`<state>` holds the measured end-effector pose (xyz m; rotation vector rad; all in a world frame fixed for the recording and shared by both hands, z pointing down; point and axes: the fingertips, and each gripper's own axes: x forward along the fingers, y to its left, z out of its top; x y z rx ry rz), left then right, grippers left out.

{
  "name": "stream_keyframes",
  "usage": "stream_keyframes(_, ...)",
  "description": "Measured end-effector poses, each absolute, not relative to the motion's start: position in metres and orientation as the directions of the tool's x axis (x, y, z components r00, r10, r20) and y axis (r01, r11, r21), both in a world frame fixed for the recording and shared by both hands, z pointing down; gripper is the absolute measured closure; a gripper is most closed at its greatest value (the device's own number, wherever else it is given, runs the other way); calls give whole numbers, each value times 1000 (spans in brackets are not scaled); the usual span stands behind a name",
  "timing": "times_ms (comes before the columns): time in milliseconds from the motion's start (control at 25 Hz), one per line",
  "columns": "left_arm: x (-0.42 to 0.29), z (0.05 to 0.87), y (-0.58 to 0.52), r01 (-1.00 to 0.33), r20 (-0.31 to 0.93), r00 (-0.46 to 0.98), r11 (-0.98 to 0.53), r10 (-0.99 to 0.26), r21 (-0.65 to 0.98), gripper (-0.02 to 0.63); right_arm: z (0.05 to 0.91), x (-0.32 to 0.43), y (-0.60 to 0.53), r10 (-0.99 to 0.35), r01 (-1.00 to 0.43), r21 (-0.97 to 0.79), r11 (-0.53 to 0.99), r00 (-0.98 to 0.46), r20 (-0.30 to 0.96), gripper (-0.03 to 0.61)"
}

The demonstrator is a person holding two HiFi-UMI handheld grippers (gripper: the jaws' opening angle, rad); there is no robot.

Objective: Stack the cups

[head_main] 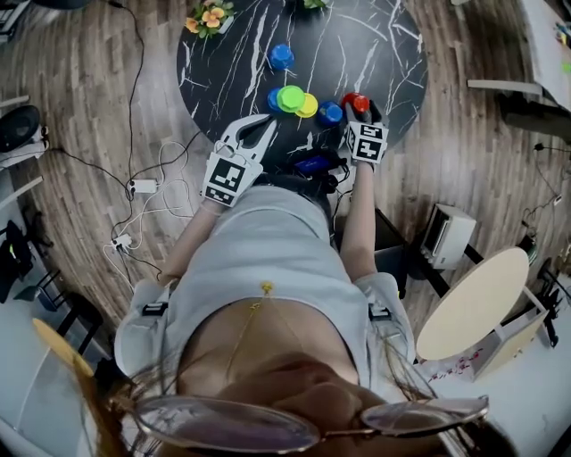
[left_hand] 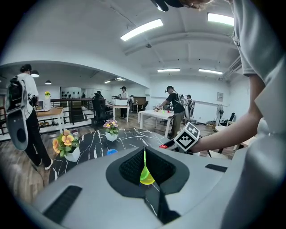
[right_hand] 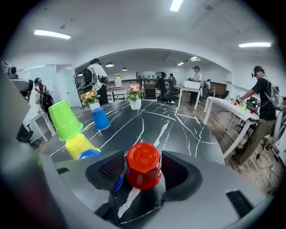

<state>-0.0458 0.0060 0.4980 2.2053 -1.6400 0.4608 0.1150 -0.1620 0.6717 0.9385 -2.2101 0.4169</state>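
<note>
On the black marble table [head_main: 375, 45], a red cup [head_main: 356, 102] [right_hand: 143, 165] stands upside down. My right gripper [head_main: 361, 113] [right_hand: 143, 169] is open around it, each pad a little apart from its sides. Just left of it a blue cup [head_main: 330, 112] [right_hand: 117, 181] peeks out. Further left lies a cluster of green cup [head_main: 290, 97] [right_hand: 65, 120], yellow cup [head_main: 308, 105] [right_hand: 78, 145] and a blue one [head_main: 273, 98]. Another blue cup [head_main: 281, 56] [right_hand: 100, 118] stands alone farther back. My left gripper [head_main: 263, 127] [left_hand: 144, 157] is shut and empty, pointing at the cluster.
Flower pots [head_main: 207, 16] [right_hand: 135, 99] [left_hand: 67, 146] stand at the table's far side. Cables and a power strip [head_main: 143, 186] lie on the wooden floor to the left. A pale round tabletop [head_main: 473, 303] is at the right. People and white tables fill the room behind.
</note>
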Motion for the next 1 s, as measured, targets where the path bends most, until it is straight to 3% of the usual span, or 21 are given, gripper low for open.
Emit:
stream_keyframes(160, -48, 499, 7, -961, 459, 274, -262, -845, 91, 579, 674, 113, -163, -506, -724, -14, 690, -496, 706, 353)
stream_keyframes(1000, -49, 500, 8, -937, 454, 342, -337, -823, 96, 578, 598, 110, -161, -587, -730, 21, 684, -532, 610, 354)
